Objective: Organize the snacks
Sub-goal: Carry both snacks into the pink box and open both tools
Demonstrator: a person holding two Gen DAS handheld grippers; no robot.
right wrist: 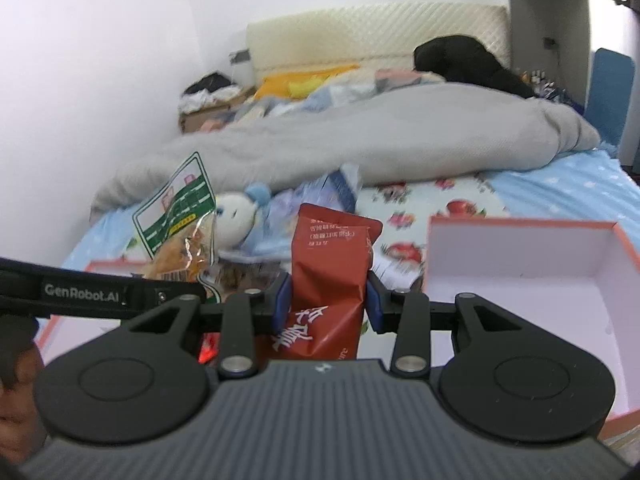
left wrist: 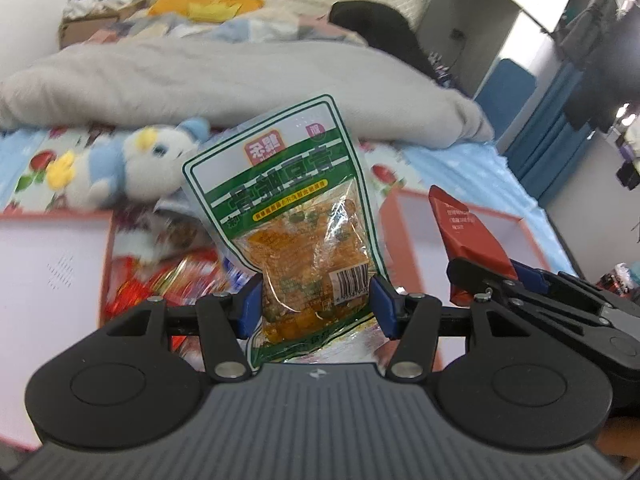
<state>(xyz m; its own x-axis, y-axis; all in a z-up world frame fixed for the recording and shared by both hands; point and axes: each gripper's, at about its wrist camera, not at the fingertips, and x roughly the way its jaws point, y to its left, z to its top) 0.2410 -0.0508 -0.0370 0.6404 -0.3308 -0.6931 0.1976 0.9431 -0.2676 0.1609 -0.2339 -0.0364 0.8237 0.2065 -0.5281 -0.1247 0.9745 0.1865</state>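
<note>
We grip a green snack pouch (left wrist: pixel 288 216) in our left gripper (left wrist: pixel 316 304), a red packet (right wrist: pixel 328 276) in our right gripper (right wrist: pixel 326 304), above the bed (right wrist: pixel 560 184).

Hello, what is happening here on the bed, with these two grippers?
A person is sorting snacks on a bed. The left gripper is shut on a green tofu snack packet; the right gripper is shut on a red snack pouch. Both are held up near an open box, with more snacks in a pile below.
</note>
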